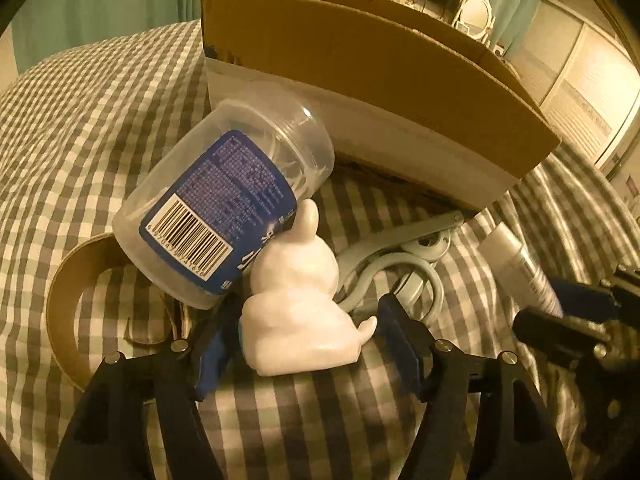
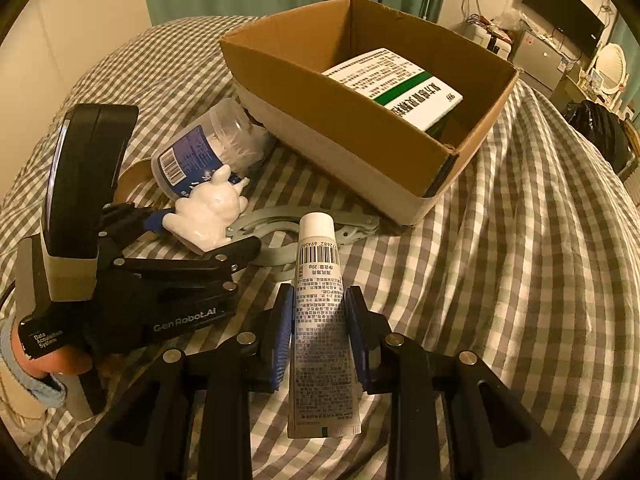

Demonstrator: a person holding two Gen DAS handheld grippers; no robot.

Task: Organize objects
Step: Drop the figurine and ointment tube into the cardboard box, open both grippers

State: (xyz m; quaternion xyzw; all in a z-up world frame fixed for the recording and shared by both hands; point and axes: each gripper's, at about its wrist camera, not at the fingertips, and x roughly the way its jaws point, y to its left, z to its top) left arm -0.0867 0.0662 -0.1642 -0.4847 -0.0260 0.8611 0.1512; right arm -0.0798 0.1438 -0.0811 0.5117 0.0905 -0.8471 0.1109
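Note:
A white animal figurine lies on the checked bedcover between the blue pads of my left gripper, which touch it on both sides. From the right wrist view the figurine sits in the left gripper. My right gripper is shut on a white tube with a barcode, cap pointing away. In the left wrist view that tube shows at the right with the right gripper. An open cardboard box stands behind, holding a green-and-white medicine box.
A clear plastic jar with a blue label lies on its side against the box. Grey scissors lie beside the figurine. A cardboard tape ring sits at the left. A hand holds the left gripper.

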